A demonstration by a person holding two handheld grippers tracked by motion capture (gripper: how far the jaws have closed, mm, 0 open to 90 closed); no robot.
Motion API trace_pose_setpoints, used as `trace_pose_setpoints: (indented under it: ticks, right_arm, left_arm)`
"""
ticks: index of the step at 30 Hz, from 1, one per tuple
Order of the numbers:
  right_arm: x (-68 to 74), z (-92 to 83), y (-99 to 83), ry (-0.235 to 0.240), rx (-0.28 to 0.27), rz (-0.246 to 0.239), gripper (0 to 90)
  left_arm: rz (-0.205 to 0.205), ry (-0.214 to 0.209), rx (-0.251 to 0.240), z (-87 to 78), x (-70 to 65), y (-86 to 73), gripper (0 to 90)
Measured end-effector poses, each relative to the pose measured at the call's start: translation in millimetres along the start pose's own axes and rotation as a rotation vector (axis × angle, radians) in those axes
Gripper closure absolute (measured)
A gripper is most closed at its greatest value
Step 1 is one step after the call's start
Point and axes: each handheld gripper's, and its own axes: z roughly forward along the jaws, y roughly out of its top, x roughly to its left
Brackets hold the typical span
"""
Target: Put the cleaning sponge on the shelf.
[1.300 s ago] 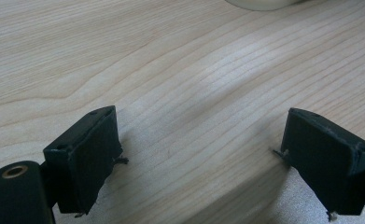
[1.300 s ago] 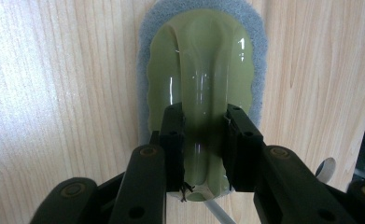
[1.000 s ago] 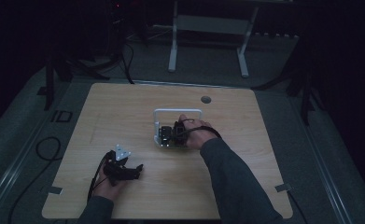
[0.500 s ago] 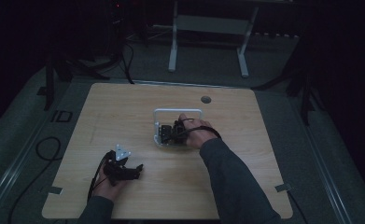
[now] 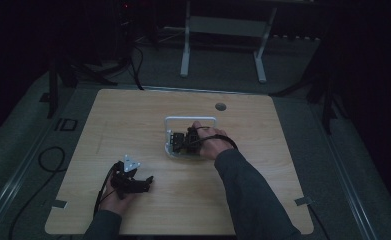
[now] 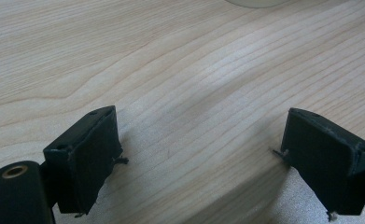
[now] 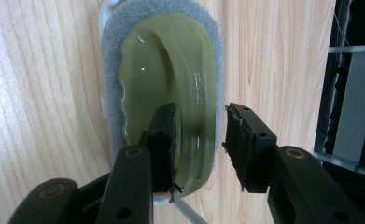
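Grippers number two. Nearest, at seven o'clock on the one wooden table point(image 5: 133, 115), the left gripper point(image 5: 142, 183) rests released, jaws wide over bare wood. Farther, at the table's centre, the right gripper point(image 7: 199, 140) has just been opening; its jaws straddle, unpressed, the green handle of one scrubber point(image 7: 171, 70) lying flat, grey pad beneath.

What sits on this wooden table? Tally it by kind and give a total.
Translucent yellow-green plastic scrubber with grey pad: 1
White rectangular tray: 1
Black two-jaw grippers: 2, the left gripper and the right gripper, whose jaws have just been opening astride the scrubber's handle
Total: 4
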Motion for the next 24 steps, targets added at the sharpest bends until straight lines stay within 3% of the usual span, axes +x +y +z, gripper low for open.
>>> trace_pose_setpoints:
  ticks: [7, 13, 24]
  right_arm:
    - [0.8, -10.2, -3.5, -0.021, -0.017, 0.020, 57.7]
    - [0.1, -23.7, -7.9, -0.024, -0.077, 0.061, 57.1]
    - [4.0, -44.0, -19.9, 0.057, -0.182, 0.257, 58.3]
  left_arm:
    - [0.000, 0.000, 0.000, 0.0, 0.0, 0.0, 11.6]
    - [0.000, 0.001, 0.000, 0.0, 0.0, 0.0, 11.6]
    - [0.001, 0.000, 0.000, 0.0, 0.1, 0.0, 11.6]
